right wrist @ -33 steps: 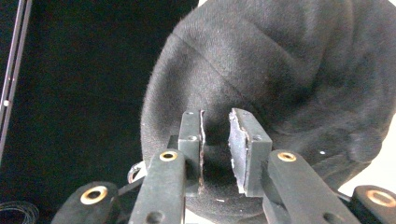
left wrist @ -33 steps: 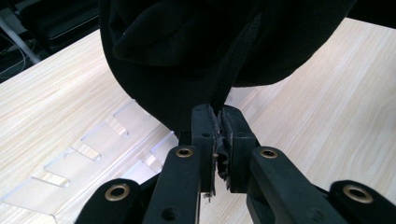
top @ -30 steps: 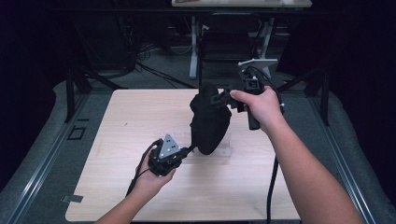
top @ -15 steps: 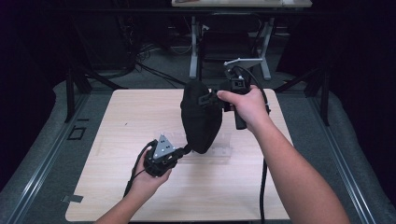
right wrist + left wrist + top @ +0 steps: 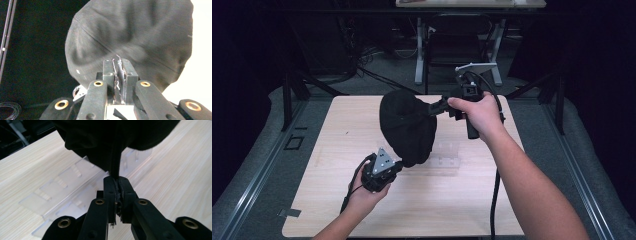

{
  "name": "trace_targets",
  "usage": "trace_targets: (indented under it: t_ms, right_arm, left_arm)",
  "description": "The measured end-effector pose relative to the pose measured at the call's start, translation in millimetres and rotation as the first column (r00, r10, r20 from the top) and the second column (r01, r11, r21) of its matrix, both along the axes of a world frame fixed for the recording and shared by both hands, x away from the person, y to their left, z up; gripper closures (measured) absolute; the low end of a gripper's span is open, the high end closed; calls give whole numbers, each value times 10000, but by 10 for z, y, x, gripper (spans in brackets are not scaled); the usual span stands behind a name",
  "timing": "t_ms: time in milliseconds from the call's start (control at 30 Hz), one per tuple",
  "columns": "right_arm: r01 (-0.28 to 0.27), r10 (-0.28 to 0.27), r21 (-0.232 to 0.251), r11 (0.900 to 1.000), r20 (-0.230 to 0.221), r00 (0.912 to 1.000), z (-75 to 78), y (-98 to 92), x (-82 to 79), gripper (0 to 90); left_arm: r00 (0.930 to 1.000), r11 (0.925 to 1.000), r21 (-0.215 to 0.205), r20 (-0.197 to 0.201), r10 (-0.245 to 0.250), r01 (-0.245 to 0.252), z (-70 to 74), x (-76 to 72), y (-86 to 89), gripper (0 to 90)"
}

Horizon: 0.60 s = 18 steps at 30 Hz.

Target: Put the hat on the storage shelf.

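Soft, light black fabric bag (image 5: 408, 127) hangs limp: left hand-held gripper (image 5: 398, 165) pinches its 6 o'clock seam, right hand-held gripper (image 5: 435, 107) its 3 o'clock edge.

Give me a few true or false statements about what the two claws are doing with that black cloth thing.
1. The left claw is clamped on the black cloth. True.
2. The cloth lies flat on the table. False: it hangs lifted between both claws.
3. The right claw pinches the cloth's upper edge. True.
4. A clear plastic tray sits on the table under the cloth. True.
5. The right claw is wide open. False: it is shut on the cloth.
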State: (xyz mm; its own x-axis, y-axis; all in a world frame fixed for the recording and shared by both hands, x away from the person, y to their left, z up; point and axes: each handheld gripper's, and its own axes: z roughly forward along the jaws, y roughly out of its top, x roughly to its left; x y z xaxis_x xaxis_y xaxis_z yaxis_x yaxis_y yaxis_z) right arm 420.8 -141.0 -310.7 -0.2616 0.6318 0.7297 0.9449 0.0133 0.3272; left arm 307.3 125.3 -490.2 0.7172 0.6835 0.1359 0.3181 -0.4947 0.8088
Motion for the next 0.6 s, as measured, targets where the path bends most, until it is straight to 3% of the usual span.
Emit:
trace_targets:
  t_ms: [133, 300, 600]
  right_arm:
    - [-3, 3, 10, 10000, -42, 10000, -19, -37, -1, 837]
    - [19, -20, -52, 10000, -126, 9999, -67, -77, 3, 832]
    - [141, -138, -400, 9991, 92, 9999, -76, -171, -59, 811]
  left_arm:
    - [9998, 9982, 567, -70, 188, -184, -139, 13, 4, 863]
    - [9991, 9988, 356, -256, 342, -333, -226, 12, 95, 861]
    - [9989, 9992, 191, -312, 348, -342, -242, 1, 106, 873]
